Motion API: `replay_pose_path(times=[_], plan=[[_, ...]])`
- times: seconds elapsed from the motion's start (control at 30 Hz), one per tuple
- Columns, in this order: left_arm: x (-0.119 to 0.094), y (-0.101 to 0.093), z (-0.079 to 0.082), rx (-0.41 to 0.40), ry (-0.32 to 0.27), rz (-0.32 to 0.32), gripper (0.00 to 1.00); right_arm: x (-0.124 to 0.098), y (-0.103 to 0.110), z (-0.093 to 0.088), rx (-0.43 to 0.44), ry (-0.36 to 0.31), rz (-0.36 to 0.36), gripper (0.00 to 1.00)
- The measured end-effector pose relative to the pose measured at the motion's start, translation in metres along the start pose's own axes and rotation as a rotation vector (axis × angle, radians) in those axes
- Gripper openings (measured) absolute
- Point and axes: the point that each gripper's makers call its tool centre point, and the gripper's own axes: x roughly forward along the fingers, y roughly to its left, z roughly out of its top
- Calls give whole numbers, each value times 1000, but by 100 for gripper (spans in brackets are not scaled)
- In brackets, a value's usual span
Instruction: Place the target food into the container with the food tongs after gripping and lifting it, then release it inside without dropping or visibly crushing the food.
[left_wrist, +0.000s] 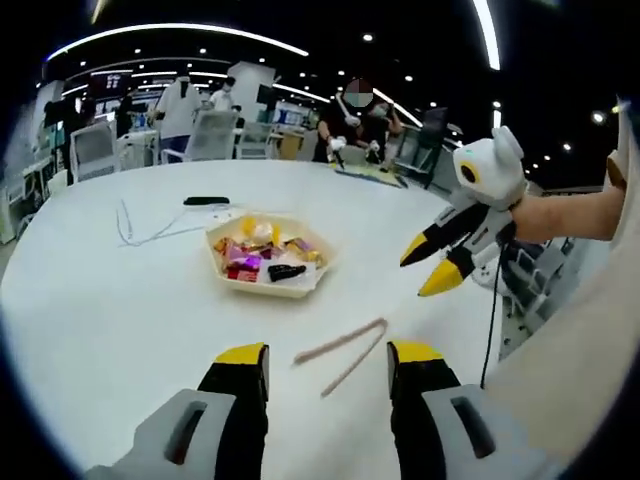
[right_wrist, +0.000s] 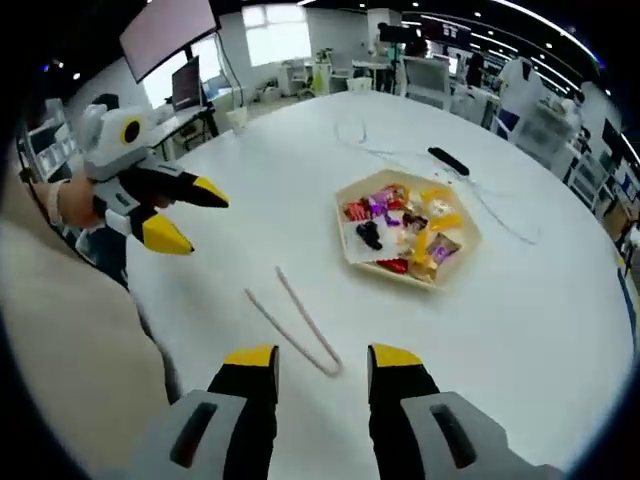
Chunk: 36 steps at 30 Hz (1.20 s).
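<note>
Pale pink food tongs lie flat on the white round table, their arms spread in a V. Beyond them stands a cream hexagonal tray holding several wrapped sweets and snacks. My left gripper is open just short of the tongs, nothing between its yellow-tipped jaws; it also appears at the left of the right gripper view. My right gripper is open close to the tongs' joined end, and shows at the right of the left gripper view, held in a hand.
A black remote-like object and a thin white cable lie on the table beyond the tray. Chairs, desks and several people stand behind the table. The table edge runs near my body.
</note>
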Motion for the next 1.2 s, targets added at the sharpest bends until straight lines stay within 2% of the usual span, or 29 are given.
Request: replay_pose_path(times=[0.13,0.37,0.6,0.87,0.97,1.2], plan=[[-6,3,6,4,-11,29,47,-8,0,3,38,-36,-10,38],[-22,9,21,-9,-71,91,50,-29,2,18,108,-154,-19,42],[-35,9,28,11,-94,116,53,-48,4,33,156,-258,-35,48],[-58,17,51,7,-199,186,59,-66,7,56,105,-361,-85,59],[-67,19,61,16,-234,205,62,-76,1,70,135,-439,-115,63],[-84,21,74,31,-300,227,66,-90,-5,78,162,-541,-168,73]])
